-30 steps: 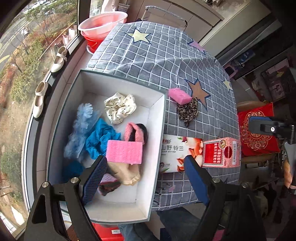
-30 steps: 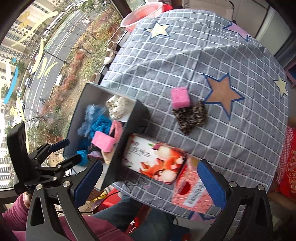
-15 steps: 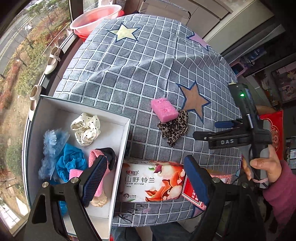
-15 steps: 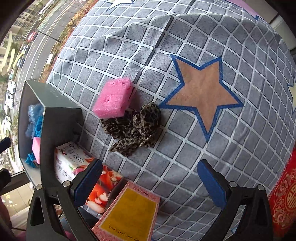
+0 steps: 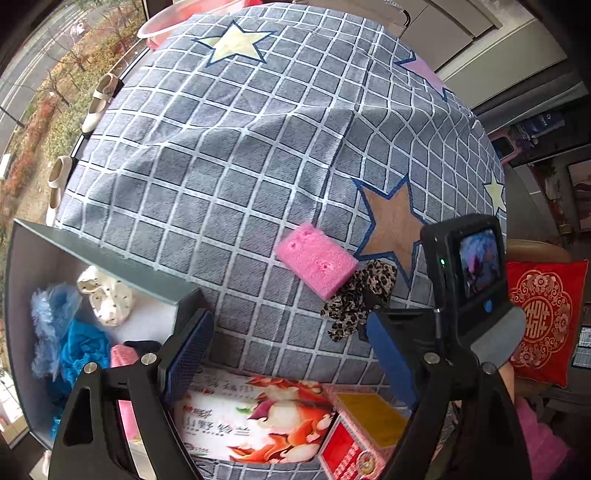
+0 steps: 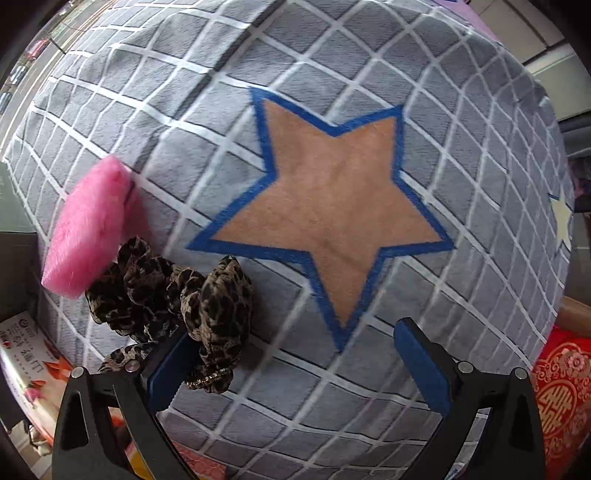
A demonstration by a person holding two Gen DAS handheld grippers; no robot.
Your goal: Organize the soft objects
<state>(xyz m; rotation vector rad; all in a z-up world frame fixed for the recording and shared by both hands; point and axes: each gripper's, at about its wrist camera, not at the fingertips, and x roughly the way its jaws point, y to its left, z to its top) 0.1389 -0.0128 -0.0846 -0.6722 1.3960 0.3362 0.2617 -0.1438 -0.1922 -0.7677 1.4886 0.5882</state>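
A pink sponge (image 5: 317, 257) and a leopard-print scrunchie (image 5: 356, 299) lie together on the grey checked tablecloth (image 5: 236, 155). My right gripper (image 6: 291, 365) is open and low over the cloth; its left finger (image 6: 168, 371) touches the scrunchie (image 6: 177, 291), with the sponge (image 6: 86, 227) just beyond. My left gripper (image 5: 288, 354) is open and empty, above the table's near edge. The grey box (image 5: 92, 245) at left holds several soft items: a white dotted scrunchie (image 5: 107, 295), blue fluff (image 5: 50, 314), and a pink piece (image 5: 120, 356).
A tissue pack (image 5: 255, 417) and a red-and-yellow carton (image 5: 364, 428) lie at the table's near edge. The right gripper's body (image 5: 469, 280) stands over the scrunchie's right side. A red cushion (image 5: 543, 317) sits at right, and a pink basin (image 5: 192, 18) behind the table.
My right gripper has dropped close to the cloth, reaching the leopard scrunchie. My left gripper has swung right, away from the box toward the table's middle.
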